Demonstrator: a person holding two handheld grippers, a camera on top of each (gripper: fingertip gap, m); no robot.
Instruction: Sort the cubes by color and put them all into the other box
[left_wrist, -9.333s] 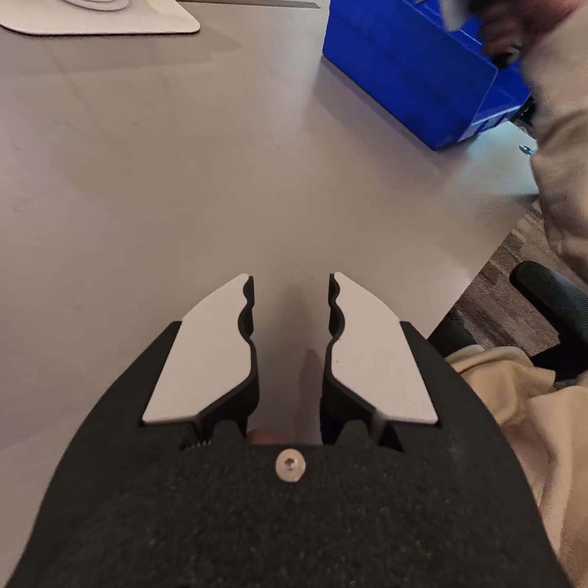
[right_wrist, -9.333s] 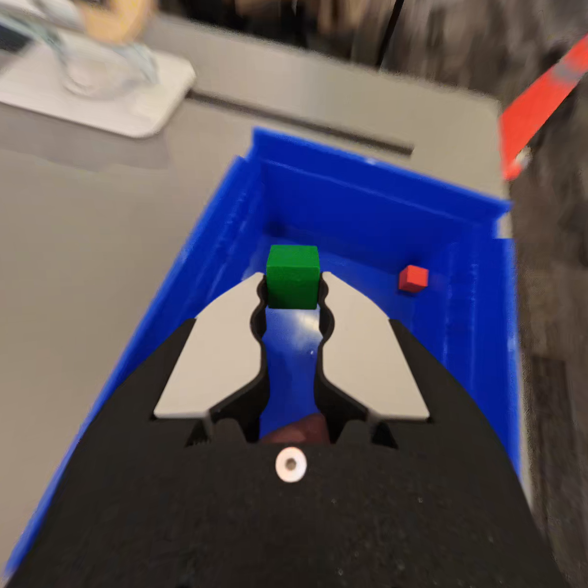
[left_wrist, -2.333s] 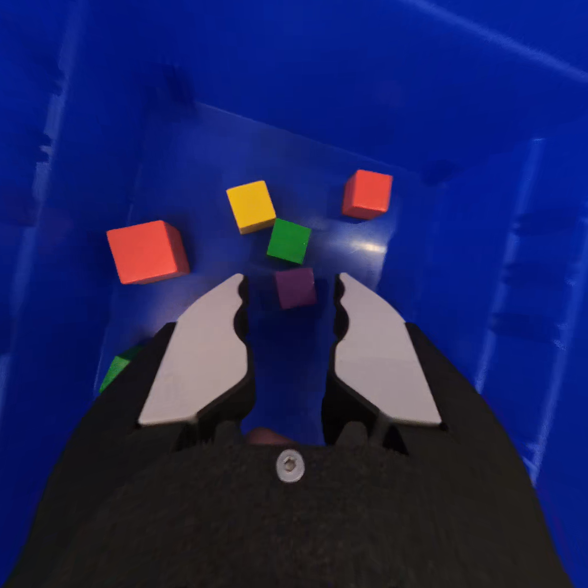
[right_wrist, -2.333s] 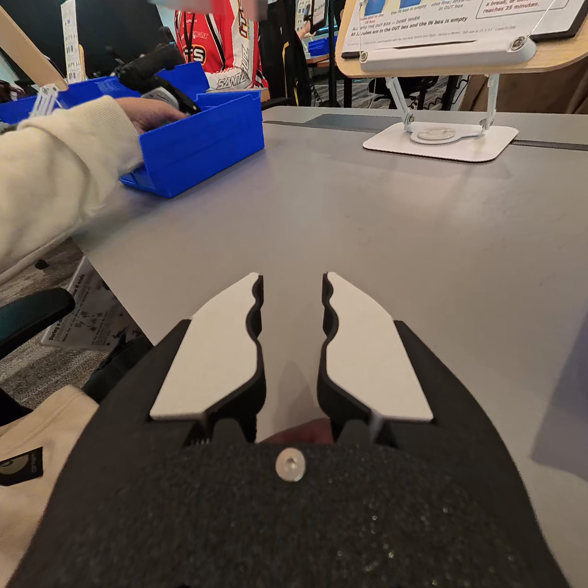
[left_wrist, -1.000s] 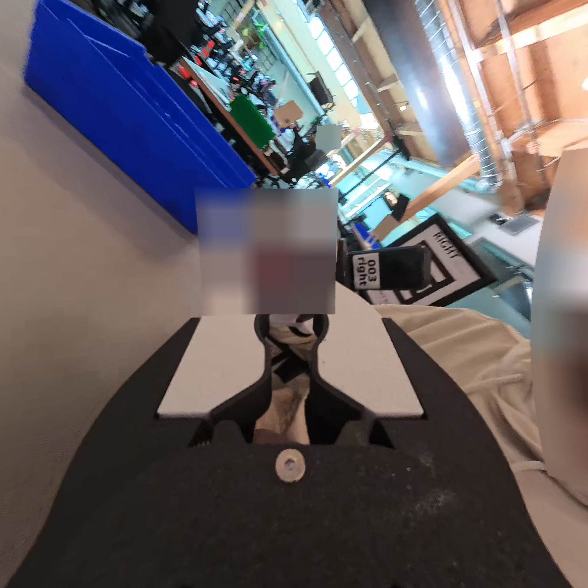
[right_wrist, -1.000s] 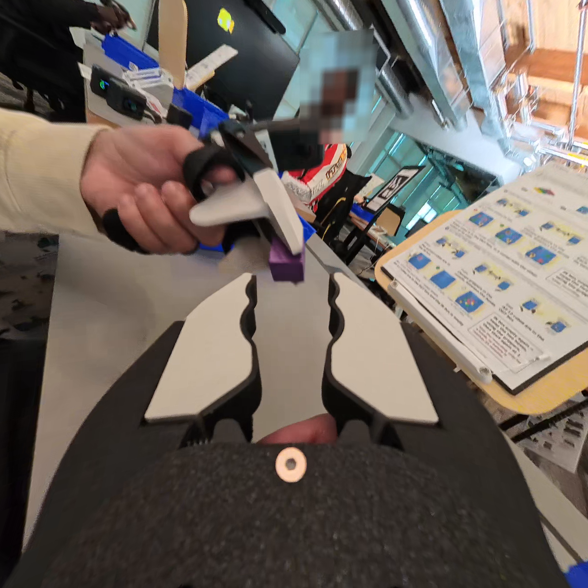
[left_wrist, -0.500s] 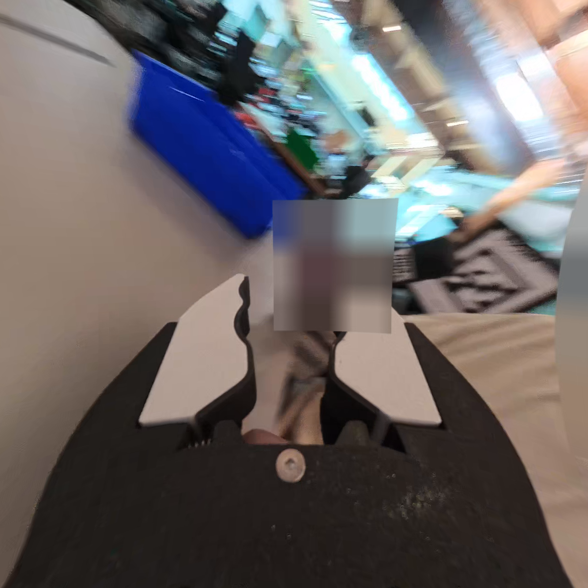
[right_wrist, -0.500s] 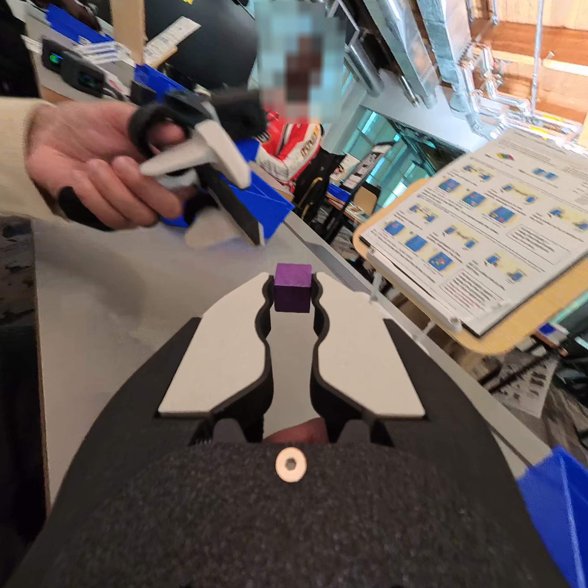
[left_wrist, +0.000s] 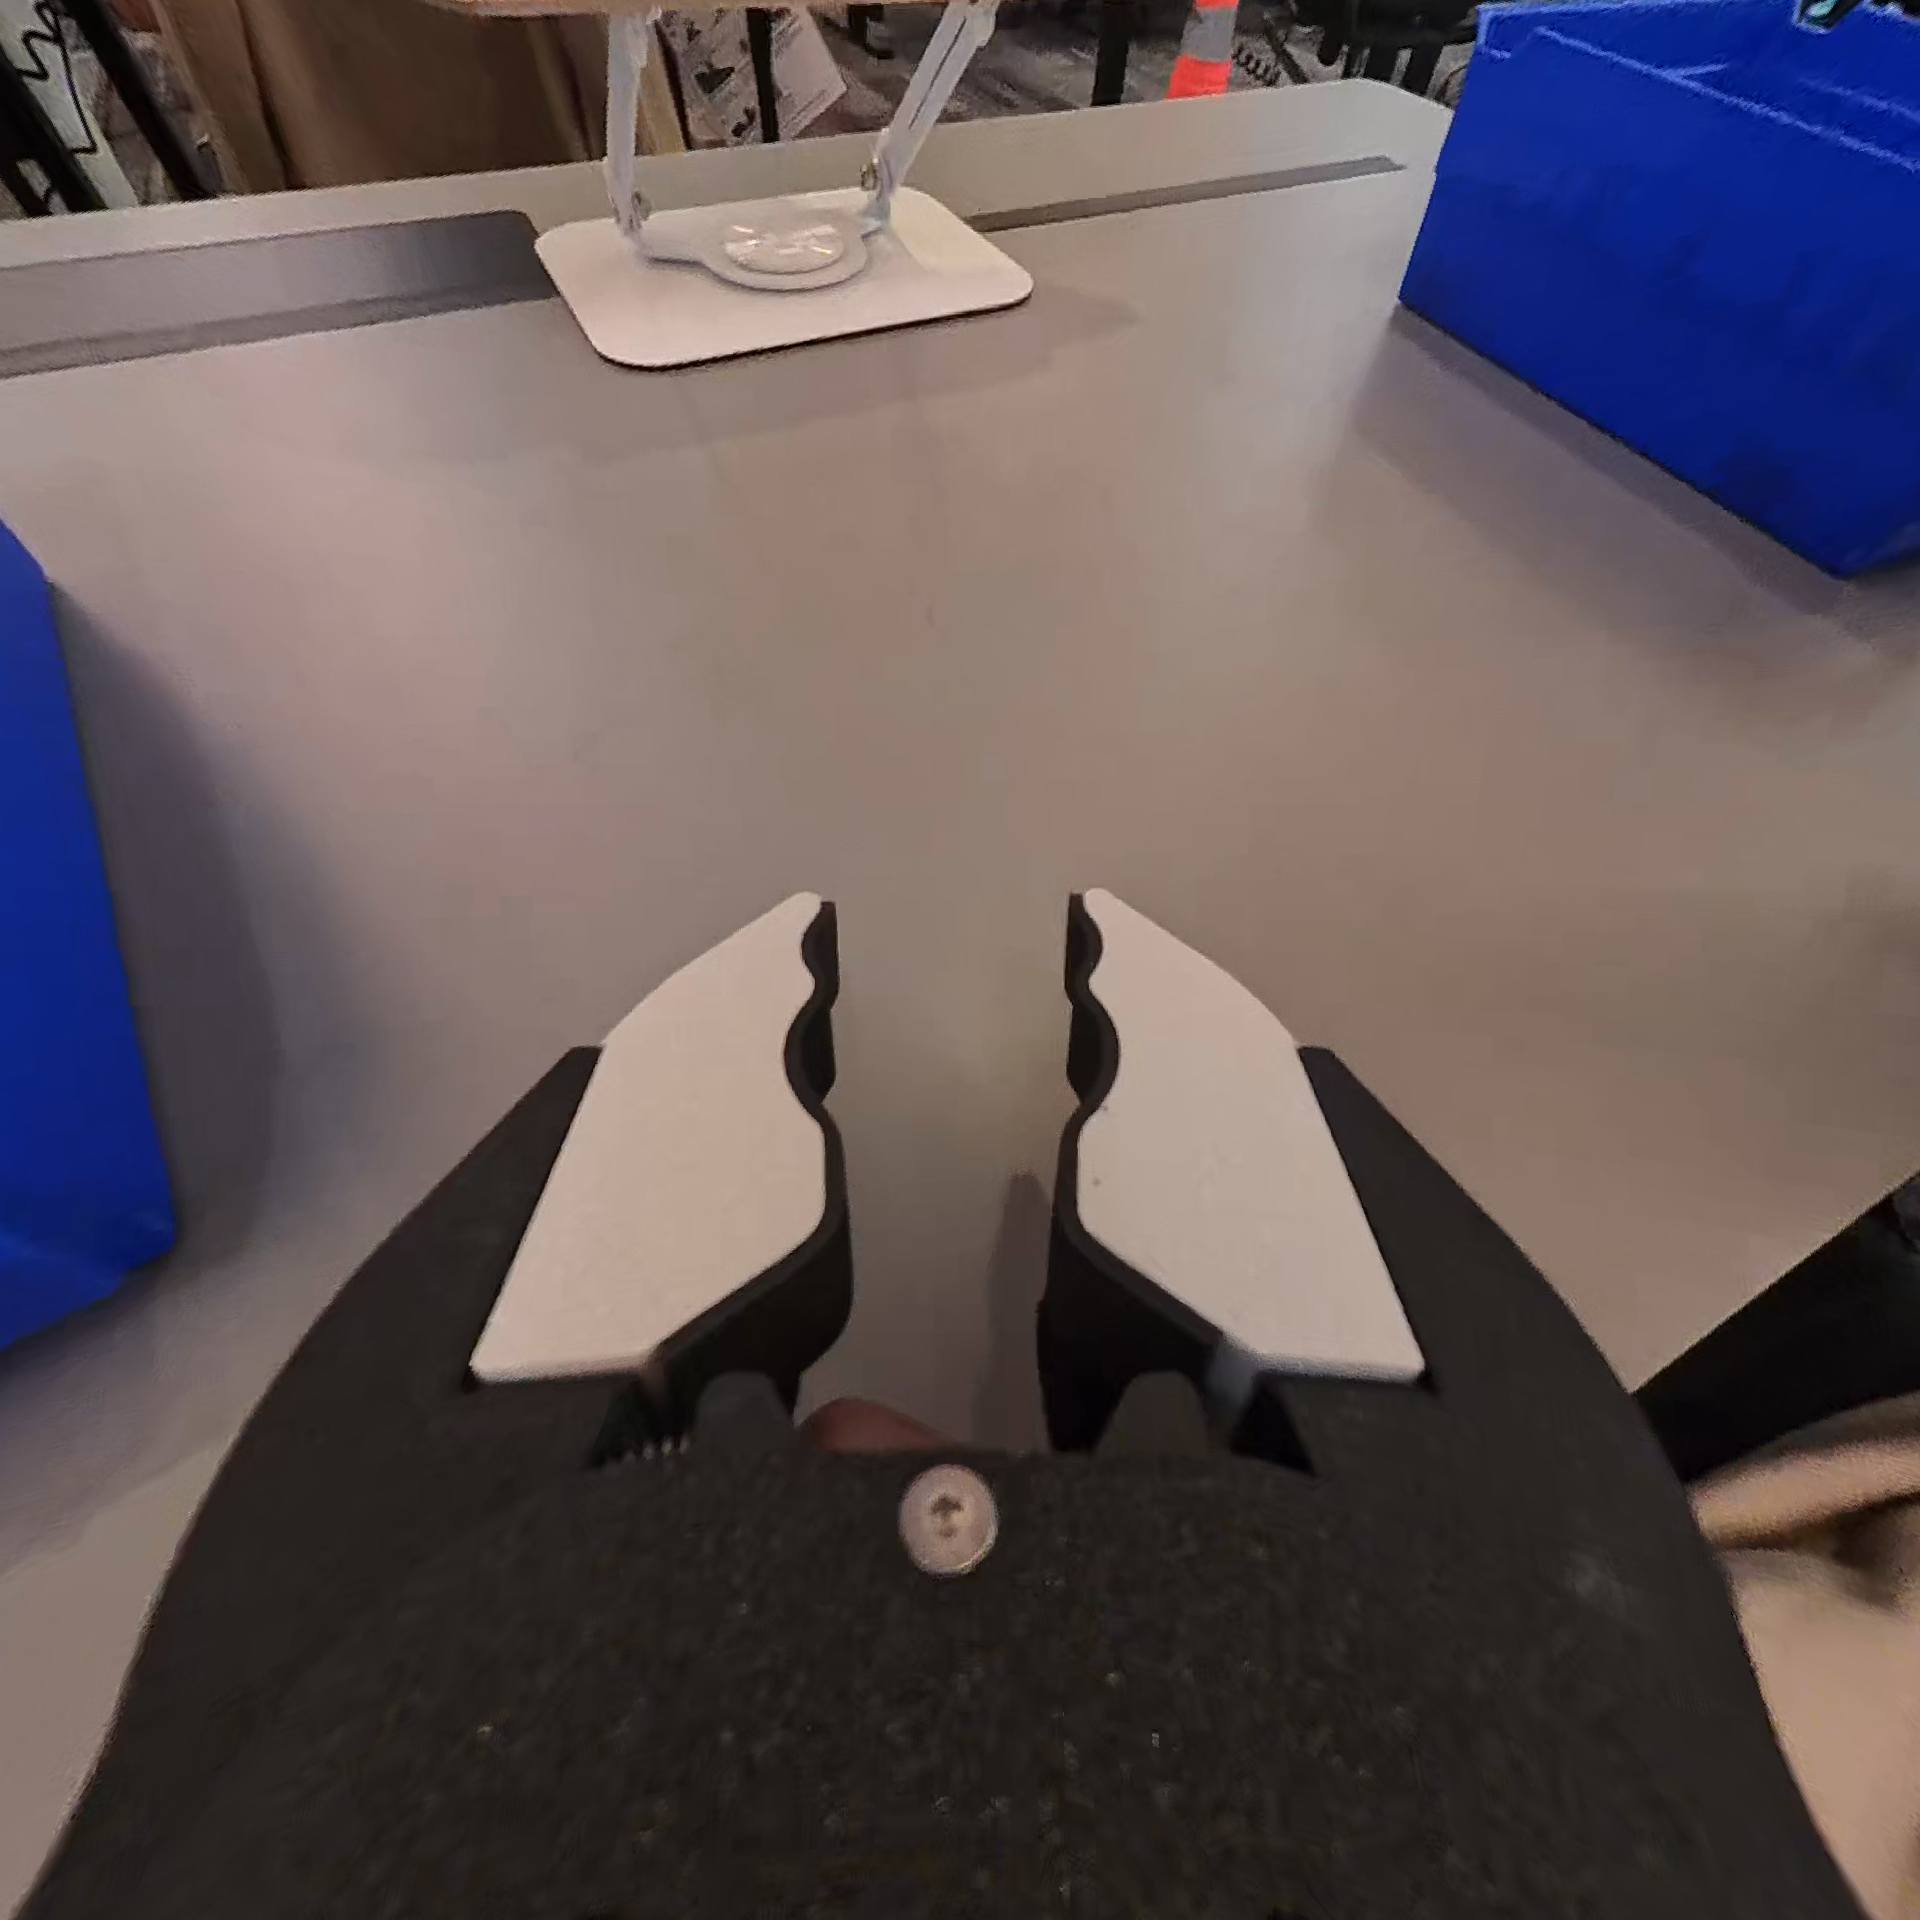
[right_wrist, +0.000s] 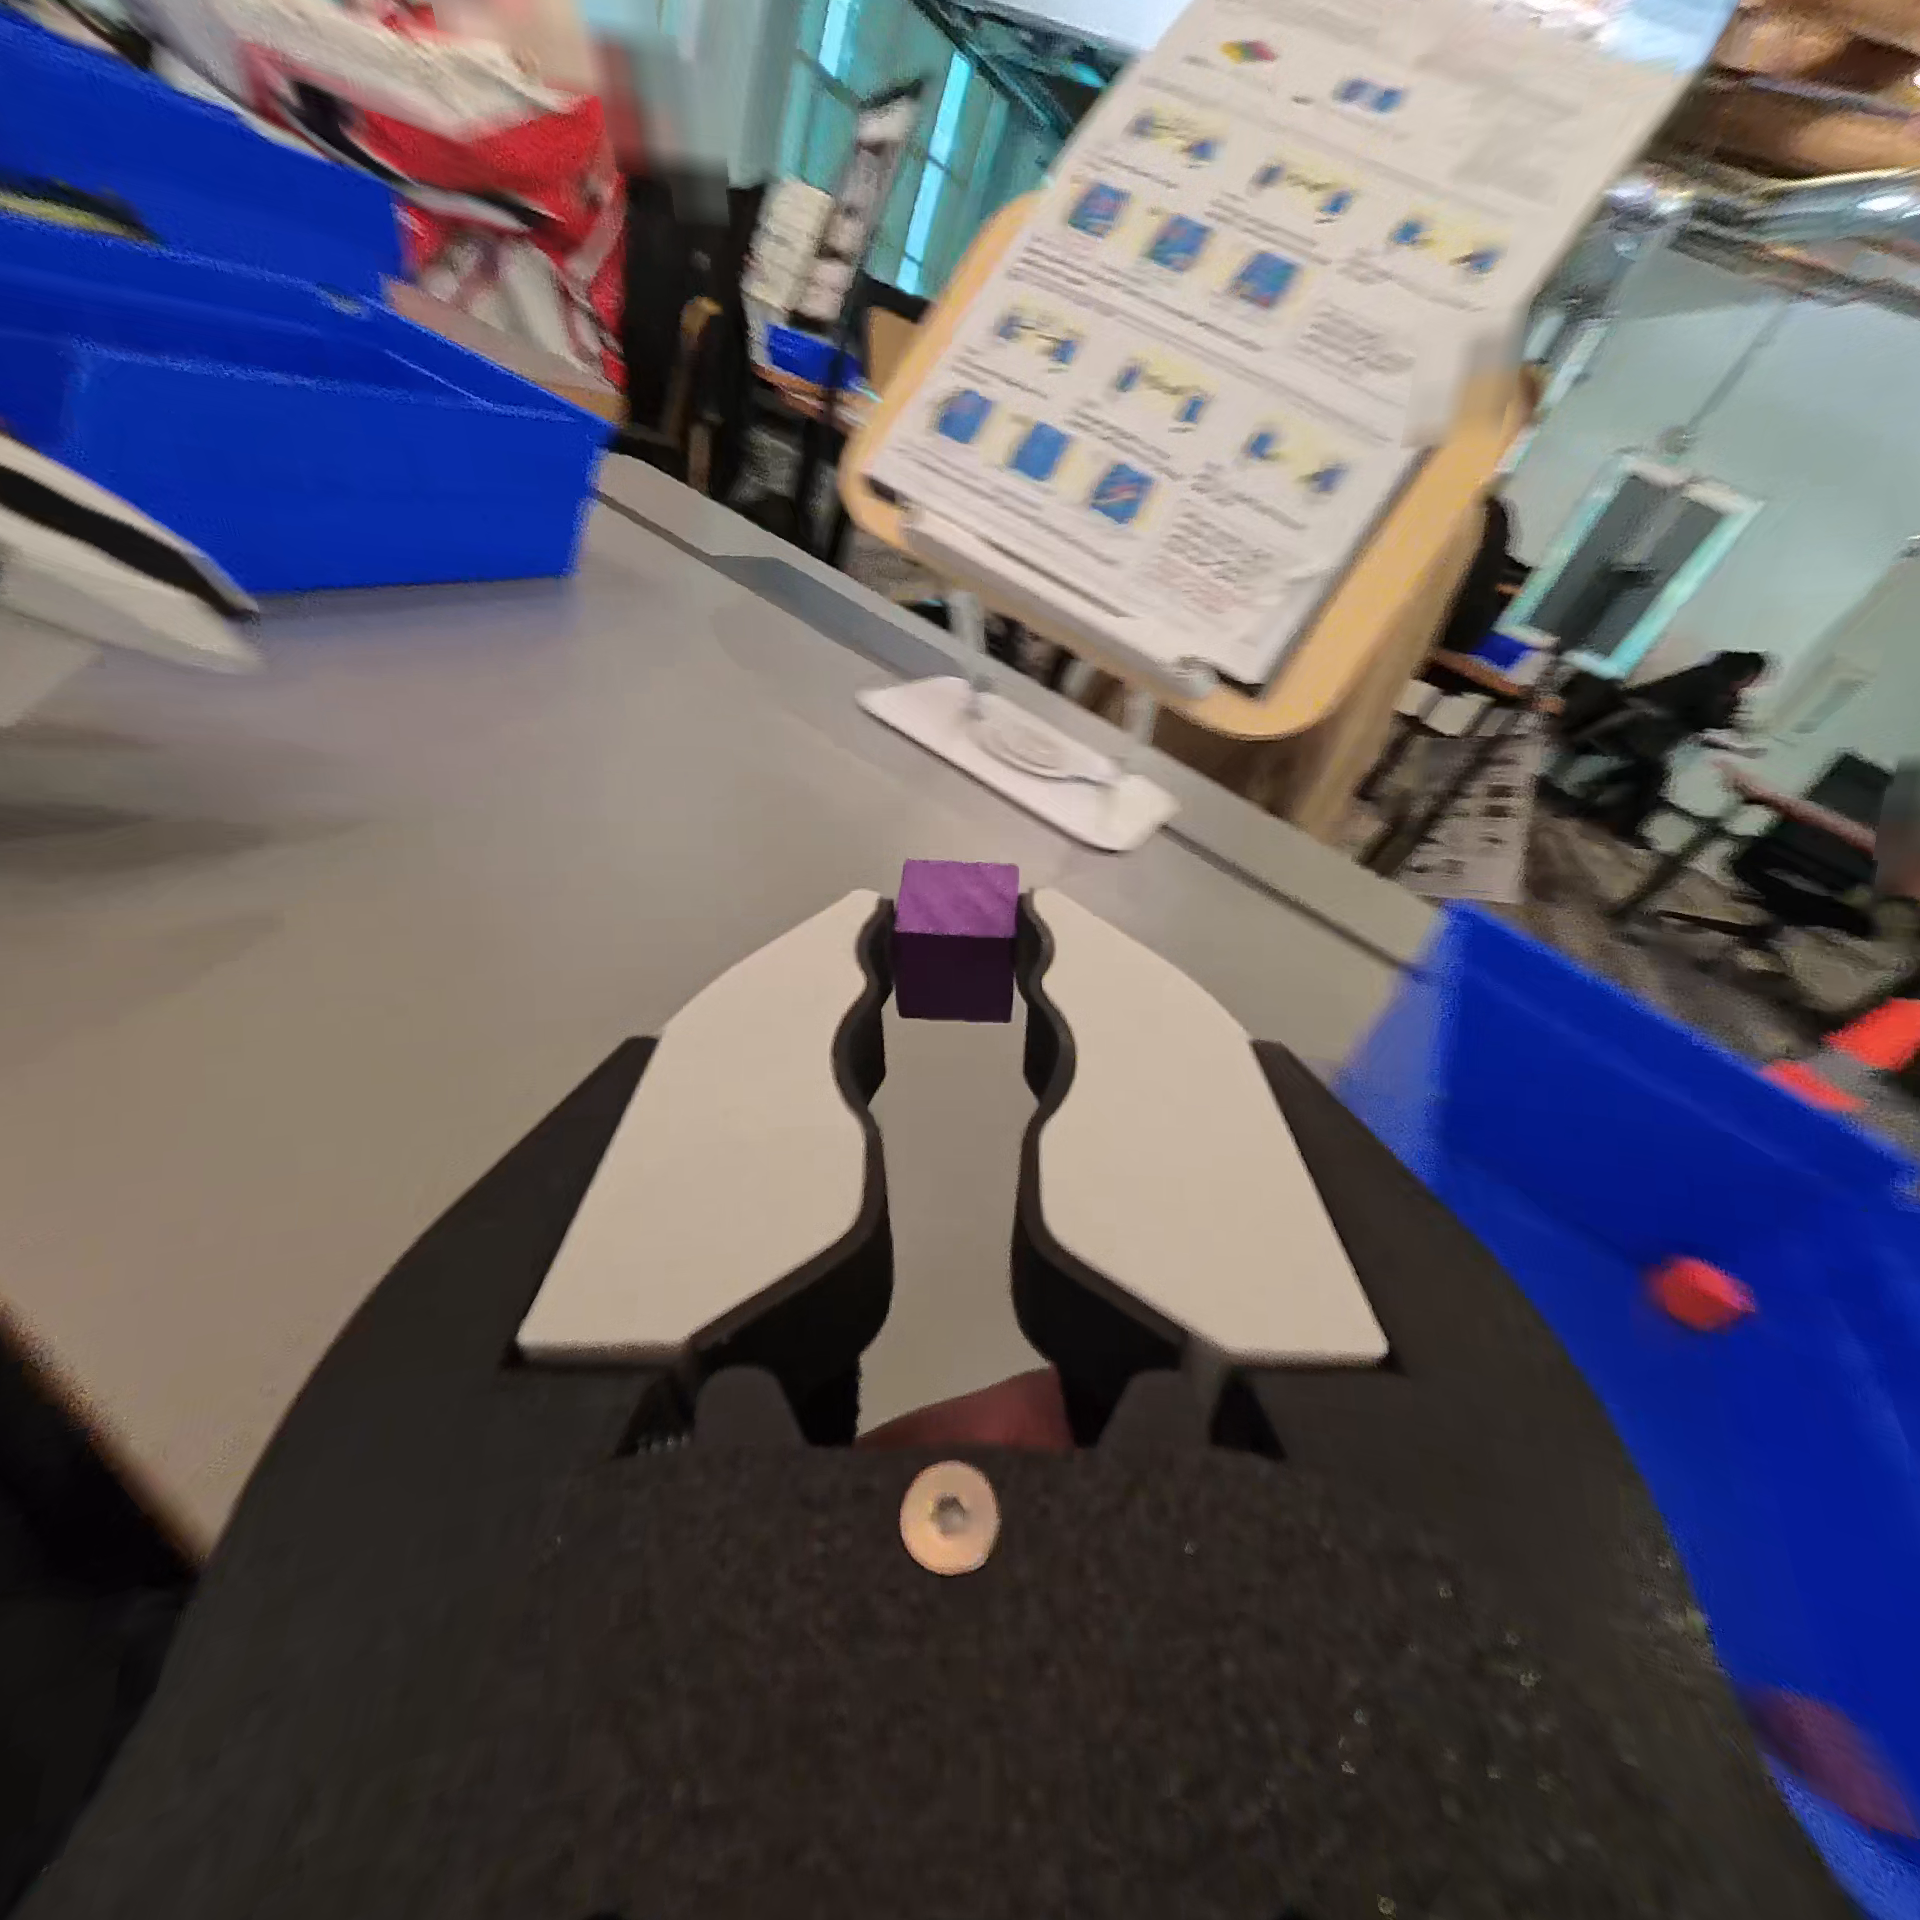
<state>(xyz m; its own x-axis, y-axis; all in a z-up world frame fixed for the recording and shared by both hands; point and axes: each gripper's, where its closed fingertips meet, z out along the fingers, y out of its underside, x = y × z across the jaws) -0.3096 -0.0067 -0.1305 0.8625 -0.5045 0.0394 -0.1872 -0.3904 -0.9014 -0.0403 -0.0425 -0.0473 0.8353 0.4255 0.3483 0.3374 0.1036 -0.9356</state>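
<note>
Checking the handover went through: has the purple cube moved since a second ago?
Yes. The purple cube left the left gripper and sits clamped in the right gripper, nearer the blue box on its right.

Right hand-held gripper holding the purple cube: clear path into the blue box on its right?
Probably yes. The right hand-held gripper grips the small purple wooden cube above the grey table; the open-topped blue plastic box lies alongside, nothing between.

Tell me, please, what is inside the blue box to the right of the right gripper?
One red cube lies in the blue box. The right gripper, its jaws shut on a purple cube, hides the box's near end.
</note>
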